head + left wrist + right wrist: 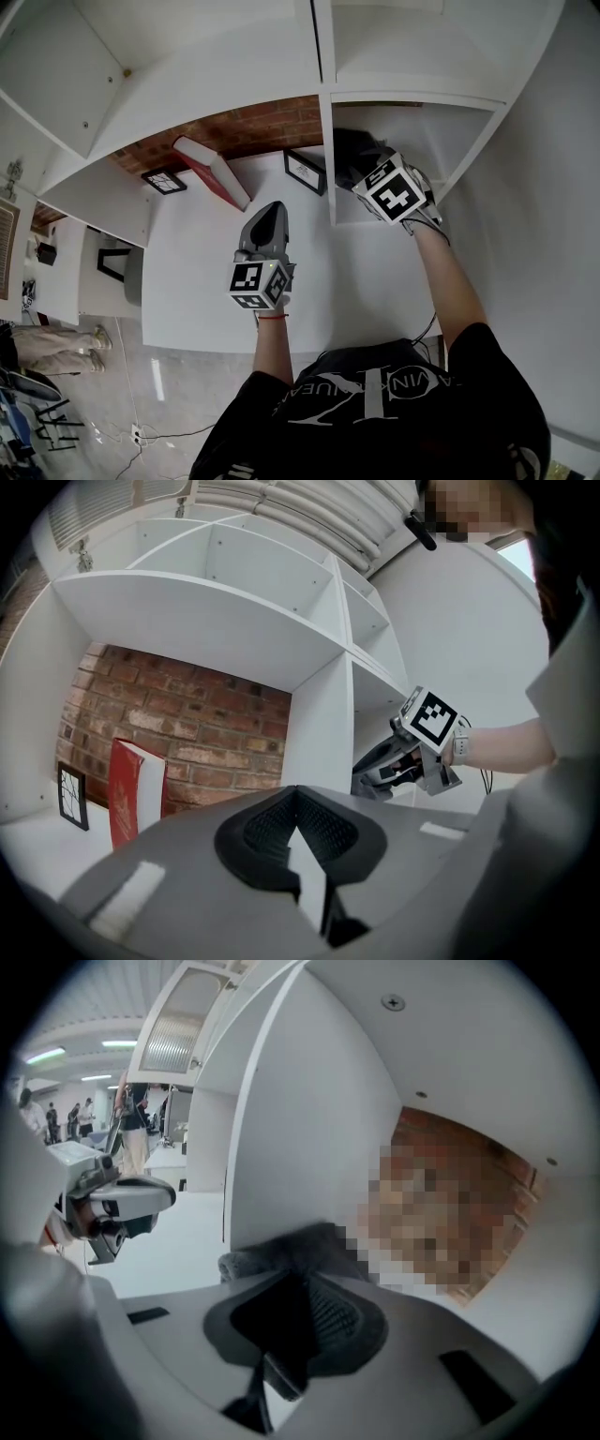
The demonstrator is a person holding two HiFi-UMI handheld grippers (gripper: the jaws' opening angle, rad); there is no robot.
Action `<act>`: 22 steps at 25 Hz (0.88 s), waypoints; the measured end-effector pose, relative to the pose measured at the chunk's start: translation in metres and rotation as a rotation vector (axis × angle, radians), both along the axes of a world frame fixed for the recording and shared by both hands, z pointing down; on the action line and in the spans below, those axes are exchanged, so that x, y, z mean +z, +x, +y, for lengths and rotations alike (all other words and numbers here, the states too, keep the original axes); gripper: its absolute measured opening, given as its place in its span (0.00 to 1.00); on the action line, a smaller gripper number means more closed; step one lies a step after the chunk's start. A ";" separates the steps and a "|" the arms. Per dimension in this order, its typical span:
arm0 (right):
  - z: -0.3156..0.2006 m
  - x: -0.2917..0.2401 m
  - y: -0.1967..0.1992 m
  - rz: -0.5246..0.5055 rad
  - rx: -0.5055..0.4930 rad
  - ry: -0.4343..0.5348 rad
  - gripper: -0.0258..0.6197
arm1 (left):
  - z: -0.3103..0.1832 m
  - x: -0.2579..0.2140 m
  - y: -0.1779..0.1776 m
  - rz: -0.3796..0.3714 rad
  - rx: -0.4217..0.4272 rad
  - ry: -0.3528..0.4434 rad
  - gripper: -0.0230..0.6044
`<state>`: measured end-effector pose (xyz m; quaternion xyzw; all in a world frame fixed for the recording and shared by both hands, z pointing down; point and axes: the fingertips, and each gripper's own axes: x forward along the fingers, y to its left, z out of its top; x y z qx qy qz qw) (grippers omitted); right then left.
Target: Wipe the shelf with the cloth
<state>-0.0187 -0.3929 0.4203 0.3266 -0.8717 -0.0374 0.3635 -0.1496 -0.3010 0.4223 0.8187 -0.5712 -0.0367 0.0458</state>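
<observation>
The dark grey cloth (354, 148) lies bunched on the floor of the right cubby of the white shelf (234, 272), against the upright divider (326, 159). My right gripper (364, 174) reaches into that cubby, and its jaws are shut on the near edge of the cloth (281, 1249); in its own view the right gripper (302, 1281) shows cloth folds just past the pads. My left gripper (272, 208) hovers over the middle shelf board, shut, with nothing in it. In the left gripper view the left gripper (296, 794) points at the divider, with the right gripper (364, 766) beyond it.
A red book (211, 173) leans against the brick back wall (253, 127) in the wide left bay. Two small black picture frames (164, 180) (305, 172) stand there too. People stand far off in the room behind, in the right gripper view.
</observation>
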 end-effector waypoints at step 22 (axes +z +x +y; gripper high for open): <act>-0.032 0.004 0.083 0.275 0.231 0.210 0.06 | -0.020 0.000 0.040 -0.023 0.054 -0.004 0.05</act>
